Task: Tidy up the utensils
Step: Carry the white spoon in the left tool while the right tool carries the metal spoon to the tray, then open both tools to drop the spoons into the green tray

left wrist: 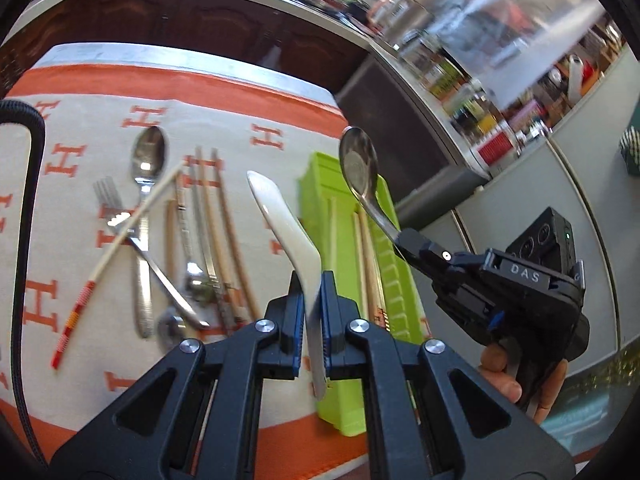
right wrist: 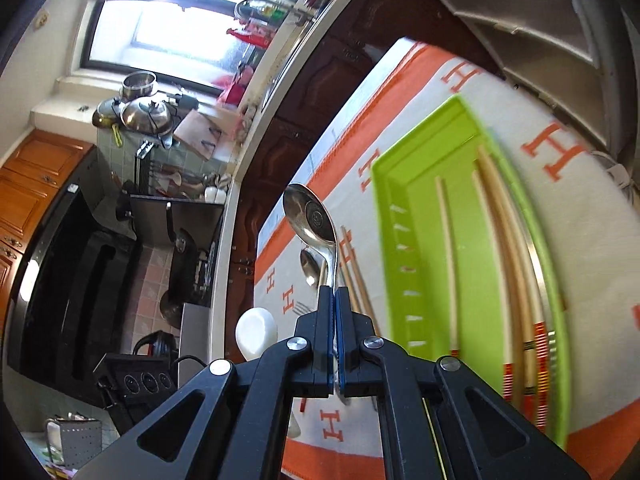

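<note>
My left gripper [left wrist: 312,280] is shut on the handle of a white ceramic spoon [left wrist: 276,216] and holds it above the cloth, just left of the green tray [left wrist: 394,280]. My right gripper [right wrist: 334,292] is shut on a metal spoon [right wrist: 310,216], held in the air near the tray's [right wrist: 416,216] far left side; this spoon also shows in the left wrist view [left wrist: 360,164], over the tray. Several chopsticks [right wrist: 500,240] lie in the tray. Loose on the cloth are a metal spoon [left wrist: 146,160], a fork [left wrist: 110,200], chopsticks [left wrist: 224,216] and other cutlery.
The table carries a white and orange cloth with H letters [left wrist: 64,160]. Dark wooden cabinets [left wrist: 200,24] stand beyond the table's far edge. A black cable [left wrist: 24,200] hangs at the left. A kitchen counter with pots [right wrist: 140,108] lies further off.
</note>
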The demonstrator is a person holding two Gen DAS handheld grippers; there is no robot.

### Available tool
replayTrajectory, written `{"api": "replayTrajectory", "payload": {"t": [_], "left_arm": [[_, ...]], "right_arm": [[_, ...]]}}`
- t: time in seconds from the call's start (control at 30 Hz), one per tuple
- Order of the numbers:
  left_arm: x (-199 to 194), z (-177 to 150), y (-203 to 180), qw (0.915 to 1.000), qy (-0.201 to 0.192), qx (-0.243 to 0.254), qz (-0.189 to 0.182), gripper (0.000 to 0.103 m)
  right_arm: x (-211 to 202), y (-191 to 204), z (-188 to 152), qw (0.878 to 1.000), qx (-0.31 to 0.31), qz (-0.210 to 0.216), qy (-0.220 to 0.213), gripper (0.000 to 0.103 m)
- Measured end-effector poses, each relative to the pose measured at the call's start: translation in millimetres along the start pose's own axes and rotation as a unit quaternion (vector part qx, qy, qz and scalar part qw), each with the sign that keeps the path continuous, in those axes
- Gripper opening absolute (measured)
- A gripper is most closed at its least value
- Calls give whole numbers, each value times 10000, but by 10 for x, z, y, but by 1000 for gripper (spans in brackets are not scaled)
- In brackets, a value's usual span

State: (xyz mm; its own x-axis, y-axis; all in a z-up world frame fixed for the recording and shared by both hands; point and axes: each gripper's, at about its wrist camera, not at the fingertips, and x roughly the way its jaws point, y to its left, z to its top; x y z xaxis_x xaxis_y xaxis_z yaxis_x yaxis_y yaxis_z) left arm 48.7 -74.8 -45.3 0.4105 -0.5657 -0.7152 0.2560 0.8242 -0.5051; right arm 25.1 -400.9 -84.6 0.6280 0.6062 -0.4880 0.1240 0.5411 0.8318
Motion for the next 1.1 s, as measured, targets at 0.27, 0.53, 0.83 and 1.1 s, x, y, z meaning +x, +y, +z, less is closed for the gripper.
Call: {"api": "replayTrajectory", "payload": {"t": [0.27, 0.53, 0.83, 1.1], "left_arm": [[375, -94, -516, 9974, 512, 485, -112, 5], [812, -112, -619, 9923, 1082, 606, -30, 5], [1006, -88, -576, 9872, 1383, 769, 181, 5], [976, -47, -511, 9881, 1355, 707, 185, 5]], "right_arm": [[-562, -546, 142, 9976, 370, -359, -463, 1], [-592, -856, 193, 9948, 599, -660, -501, 1], [-53, -614, 330, 9917, 336, -1206, -278, 3], [233, -272, 312, 9901, -77, -1373, -296, 31]]}}
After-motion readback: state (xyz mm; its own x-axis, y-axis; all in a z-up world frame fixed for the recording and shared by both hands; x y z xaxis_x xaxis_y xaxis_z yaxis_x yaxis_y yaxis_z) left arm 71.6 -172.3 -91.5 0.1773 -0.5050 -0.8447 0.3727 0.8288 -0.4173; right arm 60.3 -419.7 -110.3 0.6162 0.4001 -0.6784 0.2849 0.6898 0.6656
